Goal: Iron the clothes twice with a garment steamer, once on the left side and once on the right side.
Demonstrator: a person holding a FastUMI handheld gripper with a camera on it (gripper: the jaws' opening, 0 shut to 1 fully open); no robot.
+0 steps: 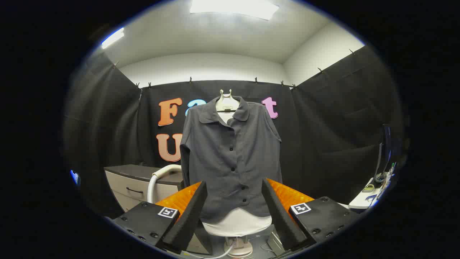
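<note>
Straight ahead, a dark grey long-sleeved button-front shirt hangs on a pale dressmaker's torso form, whose white neck piece shows inside the collar and whose rounded white base shows below the hem. The gripper points at the lower part of this shirt with its two fingers spread wide apart and nothing held between them (released, in short); the shirt's hem and the form's base appear in the gap, beyond the fingertips and not touching them. A white corrugated steamer hose curves up and over just to the left of the shirt, beside its sleeve; the steamer's head cannot be made out. Behind the hose stands a low cabinet with a dark top and a light drawer front. The form's stand rests on the grey surface below, with a thin cable running from it. Off to the right, well apart from the shirt, a white table edge carries some small items too blurred to tell.
</note>
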